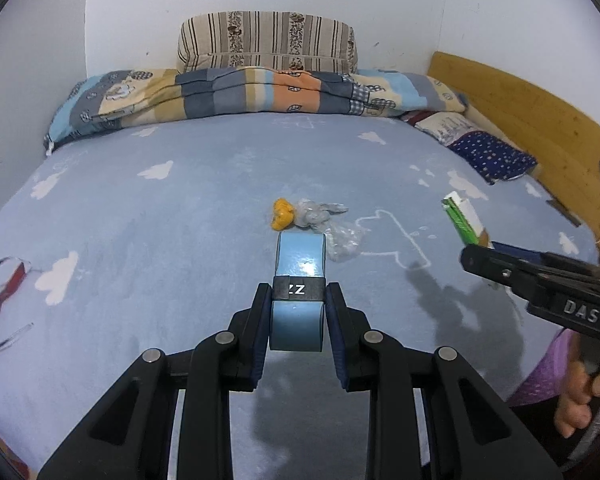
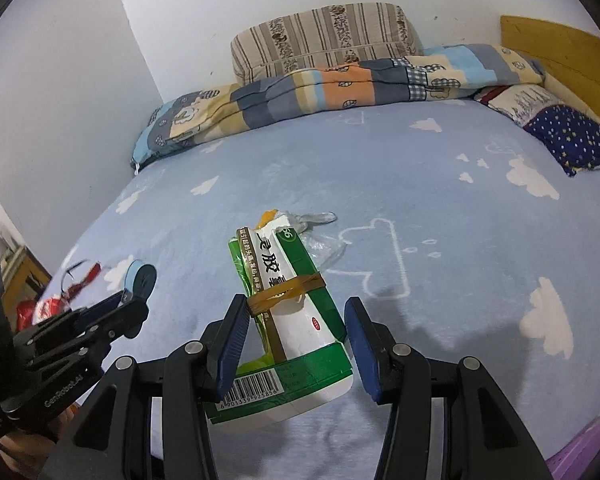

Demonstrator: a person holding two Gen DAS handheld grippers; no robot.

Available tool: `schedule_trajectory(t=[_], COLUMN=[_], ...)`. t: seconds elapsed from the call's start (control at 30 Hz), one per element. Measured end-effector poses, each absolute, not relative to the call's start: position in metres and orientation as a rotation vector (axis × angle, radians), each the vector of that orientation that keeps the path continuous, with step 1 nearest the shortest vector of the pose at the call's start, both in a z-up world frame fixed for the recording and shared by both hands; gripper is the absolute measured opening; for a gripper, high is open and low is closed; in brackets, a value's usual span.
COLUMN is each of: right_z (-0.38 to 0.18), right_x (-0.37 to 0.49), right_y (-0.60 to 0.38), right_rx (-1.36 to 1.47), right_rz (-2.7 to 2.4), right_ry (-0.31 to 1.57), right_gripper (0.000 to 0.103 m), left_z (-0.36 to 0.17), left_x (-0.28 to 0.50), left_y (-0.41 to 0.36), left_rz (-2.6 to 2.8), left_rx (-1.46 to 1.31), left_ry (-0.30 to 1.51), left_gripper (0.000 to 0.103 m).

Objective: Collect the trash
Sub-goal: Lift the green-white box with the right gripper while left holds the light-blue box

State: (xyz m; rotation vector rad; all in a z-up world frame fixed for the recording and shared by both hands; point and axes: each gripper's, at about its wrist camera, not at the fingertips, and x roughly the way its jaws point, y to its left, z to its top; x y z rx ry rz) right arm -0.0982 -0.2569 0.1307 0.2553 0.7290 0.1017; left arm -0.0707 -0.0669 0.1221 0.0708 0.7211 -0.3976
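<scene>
On the cloud-print blue bedsheet, orange-and-clear crumpled wrappers await collection while the left gripper clamps a blue tape roll and the right gripper pinches a green-and-white flattened carton, both lifted clear for carrying off.

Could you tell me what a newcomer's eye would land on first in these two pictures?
Most striking is the green-and-white box, bound with a rubber band, sitting between the pads of the right claw. Next comes the blue tape roll clamped in the left claw. Beyond both, mid-bed on the cloud-print sheet, lie a yellow scrap and crumpled clear plastic.
</scene>
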Motion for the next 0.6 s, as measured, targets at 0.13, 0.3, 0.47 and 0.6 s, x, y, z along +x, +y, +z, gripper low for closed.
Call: schedule_trajectory(t=[0.13, 0.3, 0.47, 0.6], right_z=[0.130, 0.131, 0.132, 0.132], right_x=[-0.098, -0.097, -0.098, -0.099], right_y=[-0.255, -0.252, -0.247, -0.247], right_rx=[0.238, 0.245, 0.227, 0.232], right_rz=[0.101, 0.129, 0.145, 0.143], right_ry=[0.732, 0.728, 0.723, 0.723], right_gripper=[0.052, 0.052, 0.052, 0.052], left_z=[0.121, 0.121, 0.124, 0.126], left_x=[-0.069, -0.068, -0.073, -0.076], left_y=[-0.070, -0.070, -0.076, -0.079], left_rz=[-0.379, -0.368, -0.352, -0.341], left_rx=[0.101, 0.117, 0.147, 0.177], left_ry=[0.705, 0.696, 0.668, 0.647], left_gripper=[0.026, 0.026, 0.026, 0.026])
